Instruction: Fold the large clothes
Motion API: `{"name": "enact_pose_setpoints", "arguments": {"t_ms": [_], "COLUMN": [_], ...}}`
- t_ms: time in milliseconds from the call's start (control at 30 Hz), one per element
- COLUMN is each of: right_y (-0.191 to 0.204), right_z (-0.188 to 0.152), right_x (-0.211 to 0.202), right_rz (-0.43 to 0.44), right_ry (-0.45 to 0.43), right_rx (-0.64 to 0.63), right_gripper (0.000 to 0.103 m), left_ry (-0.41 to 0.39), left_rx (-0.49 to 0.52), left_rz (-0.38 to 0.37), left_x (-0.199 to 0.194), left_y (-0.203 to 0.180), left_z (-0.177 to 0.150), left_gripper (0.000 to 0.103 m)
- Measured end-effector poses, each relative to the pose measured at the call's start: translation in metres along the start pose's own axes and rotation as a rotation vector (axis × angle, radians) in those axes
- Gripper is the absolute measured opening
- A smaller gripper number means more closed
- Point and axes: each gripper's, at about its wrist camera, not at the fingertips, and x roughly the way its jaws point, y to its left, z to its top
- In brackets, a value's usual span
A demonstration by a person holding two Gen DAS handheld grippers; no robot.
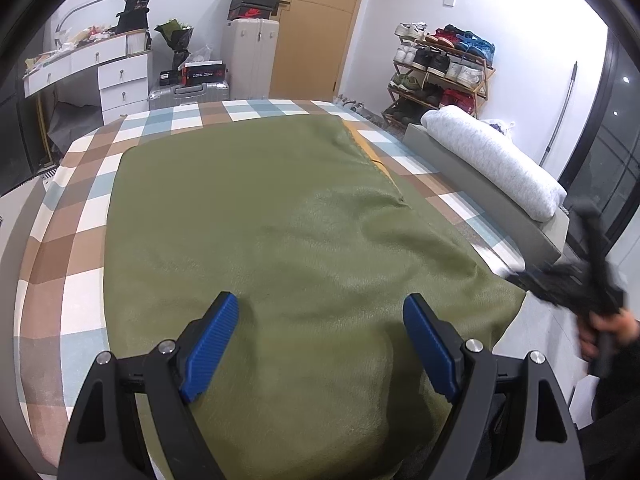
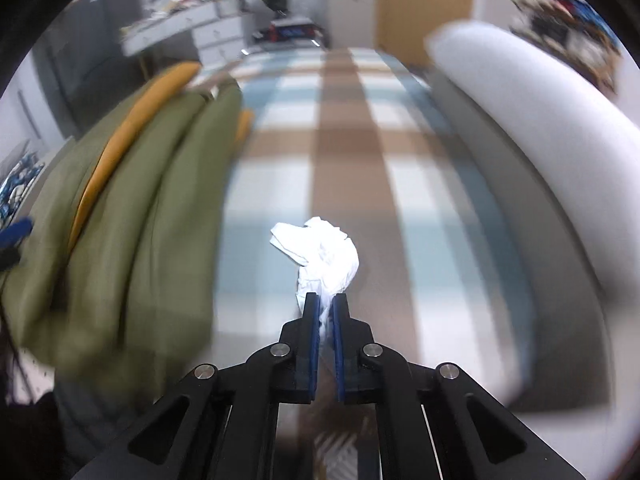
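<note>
**Left wrist view: green garment folded flat, right jaws carrying a scrap of white paper**

Left wrist view shows my left gripper hovering low over the large olive-green fleece garment, which fills the middle of the frame and lies folded into a broad rectangle on the bed with the brown, white and pale-blue checked cover. My left jaws stand wide apart, with nothing between the blue ribbed pads; only cloth shows beneath them. A mustard-yellow lining peeks out along the garment's right edge. At the right edge of this frame my right gripper is a dark blur, held in a hand.

From the right wrist camera, my right gripper has its jaws pinched almost together on a crumpled white wad, paper or tissue, which sticks out ahead of the fingertips. The garment sits at the left of that frame, its stacked layers and yellow lining visible edge-on. A long pale-grey bolster runs down the right. The background is smeared.

I judge the wad to be stray litter being cleared off the bed, so the folding is paused rather than finished. To do this well I would keep the pinch firm until the wad is well away from the cloth and drop it off the bed. My left jaws should stay clear of the top layer so the fold is not dragged askew. Before the next fold, I would line up the yellow-edged side so the layers stack square.
</note>
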Motion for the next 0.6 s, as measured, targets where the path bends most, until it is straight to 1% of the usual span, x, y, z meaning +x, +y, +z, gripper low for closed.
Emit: {"name": "enact_pose_setpoints", "arguments": {"t_ms": [33, 67, 100, 133, 167, 200, 233, 267, 300, 333, 400, 467, 533, 567, 600], "right_y": [-0.003, -0.006, -0.01, -0.015, -0.019, -0.021, -0.021, -0.02, -0.016, -0.01, 0.002, 0.012, 0.024, 0.029, 0.034], "right_z": [-0.016, -0.025, -0.036, -0.041, -0.041, -0.038, -0.032, -0.026, -0.016, -0.004, 0.018, 0.041, 0.066, 0.074, 0.078], "right_x": [-0.012, -0.018, -0.029, -0.042, -0.057, -0.072, -0.083, -0.086, -0.085, -0.078, -0.057, -0.027, 0.004, 0.012, 0.018], "right_rz": [-0.029, -0.066, -0.114, -0.128, -0.12, -0.085, -0.034, 0.008, 0.06, 0.128, 0.236, 0.347, 0.467, 0.492, 0.511], "right_ry": [0.046, 0.082, 0.095, 0.071, 0.028, -0.041, -0.113, -0.158, -0.195, -0.216, -0.239, -0.221, -0.182, -0.176, -0.175], "right_rx": [-0.026, -0.042, -0.055, -0.051, -0.037, -0.019, -0.003, 0.01, 0.026, 0.031, 0.044, 0.082, 0.11, 0.113, 0.114], "right_gripper": [0.009, 0.015, 0.022, 0.025, 0.032, 0.043, 0.051, 0.065, 0.072, 0.073, 0.078, 0.078, 0.078, 0.078, 0.078], "left_ry": [0.0, -0.001, -0.004, -0.007, -0.012, -0.018, -0.025, -0.034, -0.043, -0.048, -0.073, -0.089, -0.089, -0.087, -0.088], "left_rx": [0.001, 0.0, -0.003, -0.008, -0.016, -0.03, -0.046, -0.071, -0.098, -0.117, -0.174, -0.246, -0.32, -0.374, -0.428], "left_rz": [-0.004, -0.008, -0.016, -0.022, -0.029, -0.034, -0.04, -0.042, -0.038, -0.033, -0.004, 0.042, 0.079, 0.091, 0.083], "left_x": [0.0, -0.001, -0.001, -0.002, -0.003, -0.004, -0.005, -0.007, -0.011, -0.012, -0.021, -0.031, -0.036, -0.036, -0.035], "left_y": [0.0, 0.001, 0.002, 0.003, 0.004, 0.006, 0.008, 0.012, 0.016, 0.019, 0.032, 0.052, 0.073, 0.086, 0.098], "left_z": [0.0, 0.0, 0.0, 0.0, 0.0, 0.0, 0.0, 0.0, 0.0, 0.0, -0.002, -0.007, -0.013, -0.018, -0.022], "left_gripper": [0.081, 0.081, 0.081, 0.081, 0.081, 0.081, 0.081, 0.081, 0.081, 0.081, 0.081, 0.081, 0.081, 0.081, 0.081]}}
